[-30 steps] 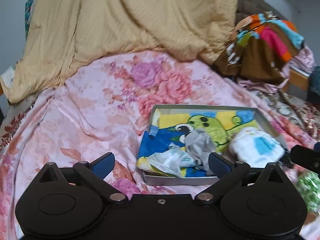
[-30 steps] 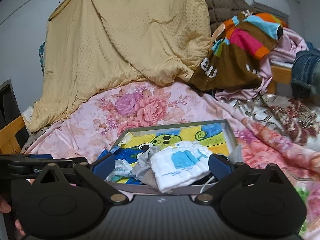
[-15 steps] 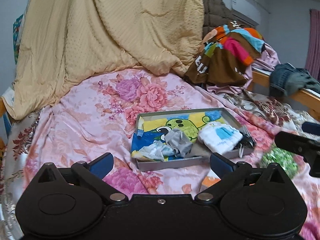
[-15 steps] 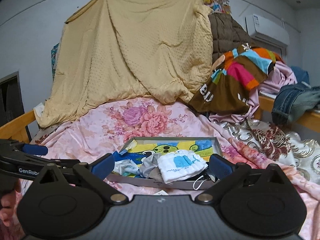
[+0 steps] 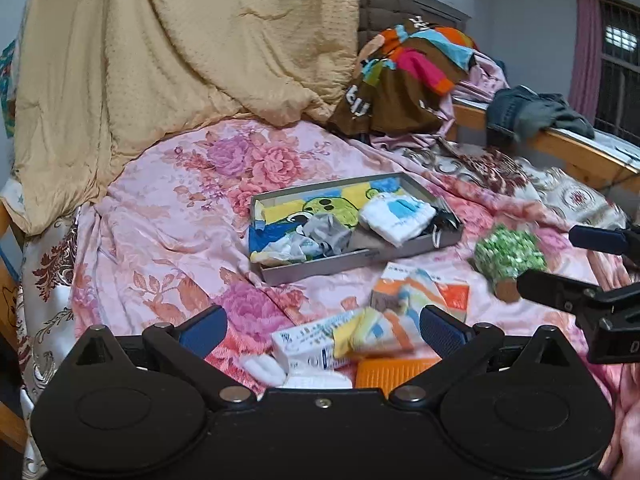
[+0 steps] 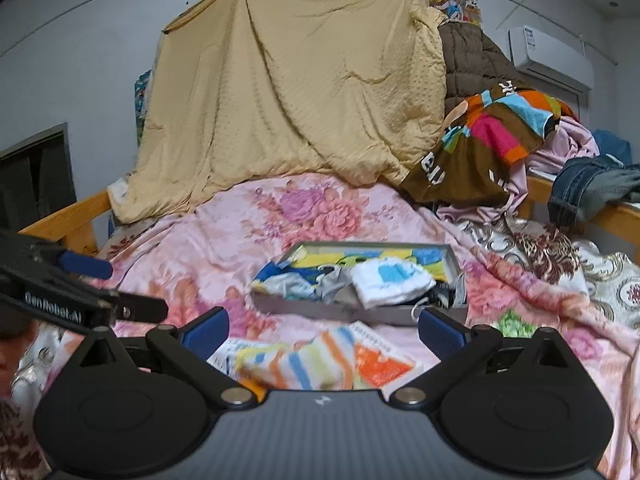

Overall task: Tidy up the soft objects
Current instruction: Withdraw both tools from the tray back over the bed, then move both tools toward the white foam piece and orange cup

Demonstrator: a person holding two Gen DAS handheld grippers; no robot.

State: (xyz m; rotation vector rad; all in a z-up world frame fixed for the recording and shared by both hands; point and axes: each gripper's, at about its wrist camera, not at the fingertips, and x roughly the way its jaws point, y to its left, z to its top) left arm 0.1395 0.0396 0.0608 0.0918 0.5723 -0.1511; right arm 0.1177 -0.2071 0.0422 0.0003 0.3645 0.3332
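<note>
A grey shallow box [image 5: 320,270] [image 6: 296,307] lies on the pink floral bedspread, holding a white-and-blue folded cloth [image 5: 396,216] [image 6: 390,280], a grey cloth [image 5: 326,234] and a cartoon-print cloth. In front of it lie a striped cloth [image 6: 304,362] [image 5: 384,330], orange-and-white packets [image 5: 424,294] and a green patterned ball [image 5: 508,252]. My left gripper [image 5: 322,330] is open and empty above the near items. My right gripper [image 6: 322,330] is open and empty above the striped cloth; it also shows at the right of the left wrist view [image 5: 576,268].
A beige quilt [image 6: 296,92] hangs at the back. A colourful brown blanket [image 6: 492,136] and jeans [image 6: 592,188] pile at the back right on a wooden rail [image 5: 576,152]. A wooden bed frame [image 6: 68,220] runs at the left. The left gripper shows at the left of the right wrist view [image 6: 96,292].
Both grippers have pulled back and up from the box. The box now looks farther away, and the striped cloth, packets and green ball have come into view in front.
</note>
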